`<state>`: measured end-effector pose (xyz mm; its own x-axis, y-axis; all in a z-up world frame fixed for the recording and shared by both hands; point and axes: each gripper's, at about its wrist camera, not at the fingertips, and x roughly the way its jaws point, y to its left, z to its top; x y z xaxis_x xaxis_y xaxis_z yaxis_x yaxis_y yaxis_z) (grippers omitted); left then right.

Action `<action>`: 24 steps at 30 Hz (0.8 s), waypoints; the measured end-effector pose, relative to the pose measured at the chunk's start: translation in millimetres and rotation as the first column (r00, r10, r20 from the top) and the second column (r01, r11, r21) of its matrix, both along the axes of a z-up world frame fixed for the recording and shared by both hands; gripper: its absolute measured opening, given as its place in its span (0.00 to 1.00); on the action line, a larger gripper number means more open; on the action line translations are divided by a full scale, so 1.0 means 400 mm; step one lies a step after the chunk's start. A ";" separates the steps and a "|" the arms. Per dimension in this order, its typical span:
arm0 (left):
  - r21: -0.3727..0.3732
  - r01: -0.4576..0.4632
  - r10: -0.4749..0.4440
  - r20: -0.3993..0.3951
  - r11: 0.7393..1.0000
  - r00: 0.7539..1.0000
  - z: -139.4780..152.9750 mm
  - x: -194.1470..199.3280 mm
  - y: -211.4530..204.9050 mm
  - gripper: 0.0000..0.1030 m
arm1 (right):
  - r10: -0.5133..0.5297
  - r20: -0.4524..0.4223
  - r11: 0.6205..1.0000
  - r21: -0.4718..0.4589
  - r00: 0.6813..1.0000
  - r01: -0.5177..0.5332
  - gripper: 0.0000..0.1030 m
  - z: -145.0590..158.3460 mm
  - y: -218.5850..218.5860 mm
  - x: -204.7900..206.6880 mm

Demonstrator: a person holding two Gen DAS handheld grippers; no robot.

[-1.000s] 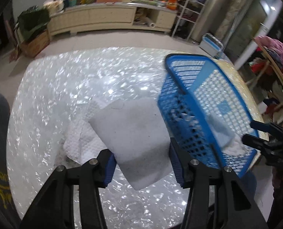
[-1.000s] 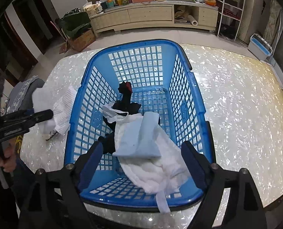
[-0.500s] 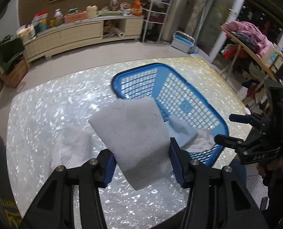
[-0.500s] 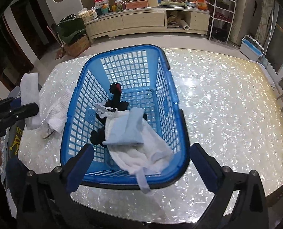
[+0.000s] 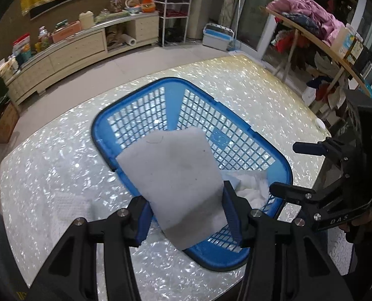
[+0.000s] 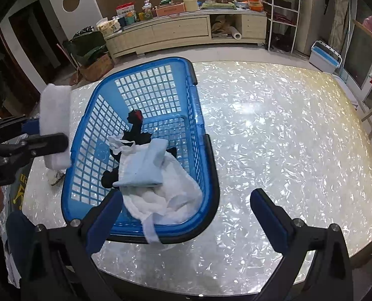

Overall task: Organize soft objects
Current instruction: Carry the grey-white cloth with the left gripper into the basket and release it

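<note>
Over the near-left rim of the blue basket (image 5: 281, 165) your left gripper (image 5: 186, 208), jaws clamped on the grey cloth (image 5: 178, 175), has swung across from the desk (image 6: 286, 135), while your right gripper (image 6: 186, 215) hangs wide, empty—drop's next.

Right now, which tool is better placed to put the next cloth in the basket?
Left. The left tool already grips the grey cloth beside the blue basket. The right tool is open and empty.
</note>
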<state>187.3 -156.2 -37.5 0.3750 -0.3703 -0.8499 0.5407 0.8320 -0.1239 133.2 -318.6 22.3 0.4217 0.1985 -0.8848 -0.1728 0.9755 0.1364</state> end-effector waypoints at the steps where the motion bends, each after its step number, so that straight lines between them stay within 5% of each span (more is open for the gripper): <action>1: 0.006 0.007 -0.007 -0.003 1.000 1.000 -0.008 0.006 -0.010 0.47 | -0.002 0.001 1.000 0.002 1.000 0.002 0.99 -0.001 -0.003 0.002; 16: 0.077 0.050 -0.043 -0.098 0.996 0.994 -0.148 0.088 -0.098 0.47 | -0.020 -0.005 0.999 0.039 1.000 0.021 0.99 -0.025 -0.033 0.015; 24: 0.122 0.062 -0.052 -0.078 0.991 0.996 -0.150 0.098 -0.127 0.52 | -0.022 -0.016 0.998 0.051 1.000 0.023 0.99 -0.031 -0.035 0.017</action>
